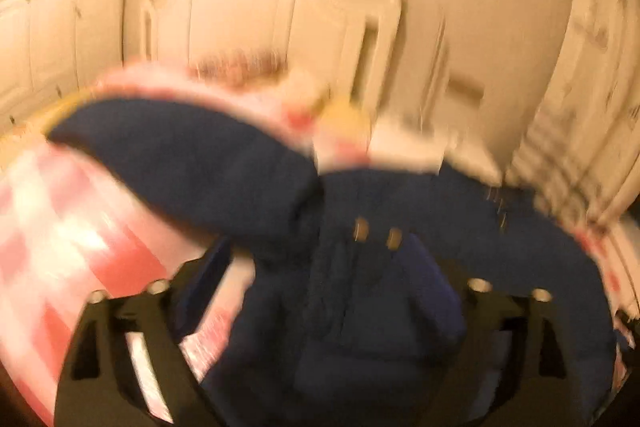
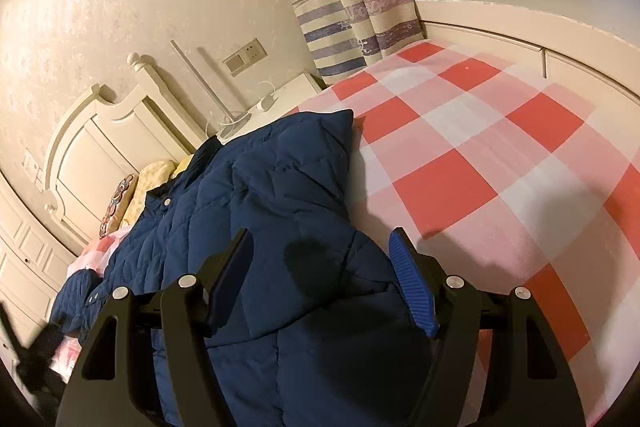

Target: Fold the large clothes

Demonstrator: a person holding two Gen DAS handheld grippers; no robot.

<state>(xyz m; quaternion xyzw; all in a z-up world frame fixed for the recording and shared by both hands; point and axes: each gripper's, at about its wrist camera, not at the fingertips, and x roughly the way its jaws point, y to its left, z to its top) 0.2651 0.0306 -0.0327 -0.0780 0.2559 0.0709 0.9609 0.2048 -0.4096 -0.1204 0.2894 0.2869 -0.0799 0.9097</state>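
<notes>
The jacket, a navy quilted one, lies on the checked bed toward the headboard side, and by the look of it the folding is only partly done: one panel or sleeve is turned over the body, with its corner pointing up the bed, while the rest is bunched and lumpy, so flattening and the closing folds seem left to do. The right gripper stands wide open over the near part of the jacket, one finger on either side of a fold, gripping nothing. The left gripper is blurred; its fingers look spread with dark cloth filling the gap between them, but I cannot tell whether it has hold of any. No basket, box or drawer for the jacket is visible; only pillows sit by the headboard, beyond the jacket's collar end
</notes>
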